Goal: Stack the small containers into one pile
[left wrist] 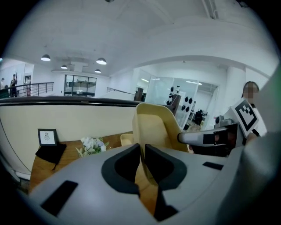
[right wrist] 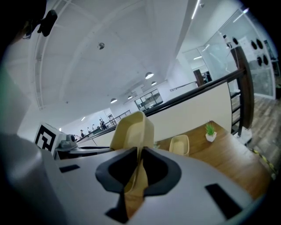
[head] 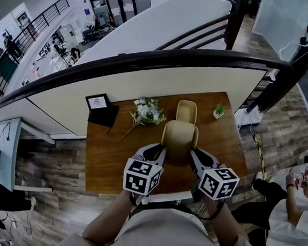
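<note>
A tan container (head: 179, 139) hangs above the wooden table (head: 112, 158), held from both sides. My left gripper (head: 165, 151) is shut on its left rim, and my right gripper (head: 193, 153) is shut on its right rim. In the left gripper view the container's wall (left wrist: 156, 127) is pinched between the jaws of the left gripper (left wrist: 142, 151). The right gripper view shows the same wall (right wrist: 131, 129) clamped by the right gripper (right wrist: 139, 158). A second, smaller tan container (head: 186, 112) stands on the table just beyond the held one.
A bunch of white flowers (head: 147, 111) lies at the table's back middle. A framed picture (head: 97, 102) stands on a black cloth at the back left, and a small potted plant (head: 219, 111) at the back right. A dark railing (head: 140, 59) runs behind. A person (head: 297, 210) sits at the lower right.
</note>
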### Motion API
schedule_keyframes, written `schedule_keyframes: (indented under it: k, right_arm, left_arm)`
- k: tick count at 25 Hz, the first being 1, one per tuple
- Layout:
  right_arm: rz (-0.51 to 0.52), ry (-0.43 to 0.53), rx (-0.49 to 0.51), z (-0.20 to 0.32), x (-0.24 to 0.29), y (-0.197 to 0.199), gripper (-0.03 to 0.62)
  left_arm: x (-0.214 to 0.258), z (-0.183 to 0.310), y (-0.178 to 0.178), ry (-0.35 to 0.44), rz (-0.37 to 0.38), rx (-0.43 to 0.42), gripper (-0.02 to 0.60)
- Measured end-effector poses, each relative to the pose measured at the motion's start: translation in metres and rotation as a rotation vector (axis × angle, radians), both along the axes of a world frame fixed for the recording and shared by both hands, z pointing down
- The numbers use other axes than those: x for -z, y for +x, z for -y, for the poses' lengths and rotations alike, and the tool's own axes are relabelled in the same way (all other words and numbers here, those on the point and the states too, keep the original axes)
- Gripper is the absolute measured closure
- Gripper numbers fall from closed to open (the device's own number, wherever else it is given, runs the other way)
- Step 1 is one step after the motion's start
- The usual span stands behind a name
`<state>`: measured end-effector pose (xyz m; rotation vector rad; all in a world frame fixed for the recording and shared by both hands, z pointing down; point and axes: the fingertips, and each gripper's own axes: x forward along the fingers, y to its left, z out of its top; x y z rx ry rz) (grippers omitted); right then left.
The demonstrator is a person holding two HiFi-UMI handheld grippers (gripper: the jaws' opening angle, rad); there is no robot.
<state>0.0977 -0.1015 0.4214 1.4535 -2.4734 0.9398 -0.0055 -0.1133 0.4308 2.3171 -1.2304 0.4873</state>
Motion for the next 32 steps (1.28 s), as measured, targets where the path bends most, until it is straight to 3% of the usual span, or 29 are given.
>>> schedule_keyframes:
  k: [8, 17, 25, 32]
  right_arm:
    - [0.028, 0.004, -0.047, 0.062, 0.002, 0.021, 0.558]
    - [0.009, -0.034, -0.131, 0.149, -0.020, 0.052, 0.568]
    - [-0.010, -0.149, -0.165, 0.213, -0.086, 0.065, 0.568]
    - [-0.030, -0.292, -0.194, 0.240, -0.171, 0.071, 0.571]
  left_arm:
    - [-0.001, 0.059, 0.016, 0.012, -0.034, 0.014, 0.541]
    - [-0.024, 0.140, 0.045, -0.007, 0.004, -0.010, 0.537]
    - [-0.094, 0.212, 0.057, -0.152, 0.002, -0.008, 0.540]
    - [-0.168, 0.240, 0.067, -0.263, 0.016, -0.029, 0.545]
